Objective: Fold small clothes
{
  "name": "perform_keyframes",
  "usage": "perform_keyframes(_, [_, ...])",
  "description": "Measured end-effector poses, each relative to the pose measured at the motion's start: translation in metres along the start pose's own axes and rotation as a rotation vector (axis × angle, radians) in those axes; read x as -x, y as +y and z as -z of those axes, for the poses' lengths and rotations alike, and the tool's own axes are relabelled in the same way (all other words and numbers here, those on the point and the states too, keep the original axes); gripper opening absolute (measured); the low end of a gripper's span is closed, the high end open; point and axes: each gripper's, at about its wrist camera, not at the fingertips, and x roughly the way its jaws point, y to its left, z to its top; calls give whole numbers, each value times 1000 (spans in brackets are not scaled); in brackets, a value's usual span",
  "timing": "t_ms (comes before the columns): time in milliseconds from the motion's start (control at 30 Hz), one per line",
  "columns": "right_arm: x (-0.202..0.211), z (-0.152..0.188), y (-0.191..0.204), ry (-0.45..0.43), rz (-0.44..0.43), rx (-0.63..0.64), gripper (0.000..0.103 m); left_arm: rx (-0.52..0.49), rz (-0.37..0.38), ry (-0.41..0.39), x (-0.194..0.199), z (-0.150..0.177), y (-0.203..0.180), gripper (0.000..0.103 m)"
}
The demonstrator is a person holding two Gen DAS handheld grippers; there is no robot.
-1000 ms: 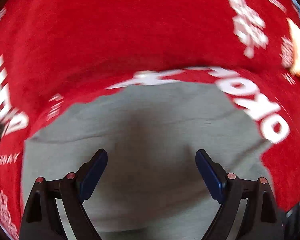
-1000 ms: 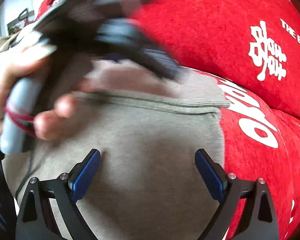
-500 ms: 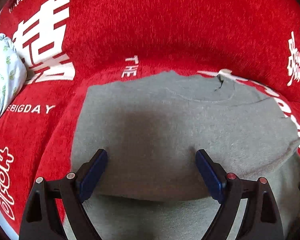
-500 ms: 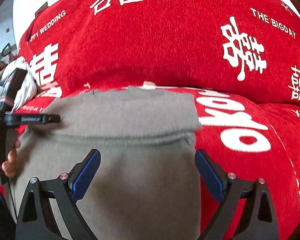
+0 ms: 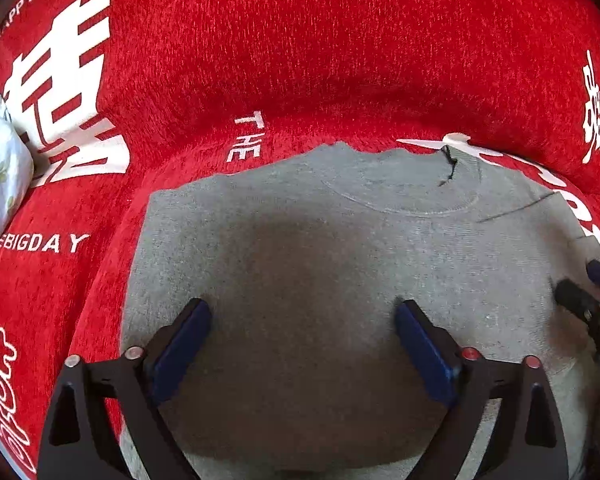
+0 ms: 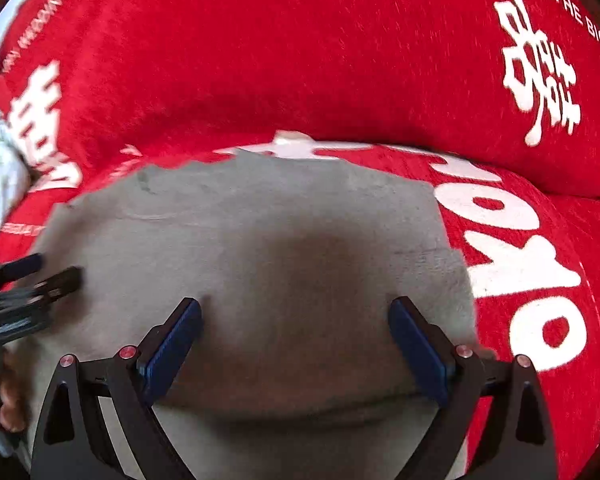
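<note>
Bright, even light; my tools throw a soft dark shadow on the grey garment [image 5: 380, 240] just ahead. My right view is motion-blurred, and both bow, darkening at the corners.

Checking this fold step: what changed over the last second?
Both views drew back from the grey garment: its neckline, hidden a second ago, now shows, lying flat on the red cover. The left gripper moved off to the left in the right wrist view; its jaws have just opened wider, nothing between them. The right gripper stays open and empty.
</note>
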Motion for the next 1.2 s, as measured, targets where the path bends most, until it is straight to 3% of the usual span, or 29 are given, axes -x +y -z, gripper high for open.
perform_keyframes(100, [-12,-8,2,23,49,32,102,0,10,1,-4,-1,3,102])
perform_keyframes(333, [-30,-19,-7,25,60,-3,103,15,55,-16,-7,0,9,102])
perform_keyframes(500, [-20,-19,-3,23,83,-11,103,19,14,-42,5,4,8,102])
perform_keyframes(567, [5,-6,1,-10,85,-41,103,17,4,-76,22,11,8,102])
perform_keyframes(600, [19,5,7,-34,44,-32,103,23,30,-98,32,17,9,102])
perform_keyframes(700, [38,29,28,-59,28,31,103,25,88,-125,52,39,7,102])
perform_keyframes(833, [26,55,52,19,1,74,103,-68,13,-70,46,61,-6,102])
perform_keyframes(900, [29,60,59,-27,24,112,103,-104,-19,-61,45,70,-5,102])
perform_keyframes(1033, [35,72,48,-10,-21,108,103,-18,55,-61,51,89,23,103])
perform_keyframes(1200, [63,107,33,-55,-41,156,103,-42,32,-128,71,122,30,103])
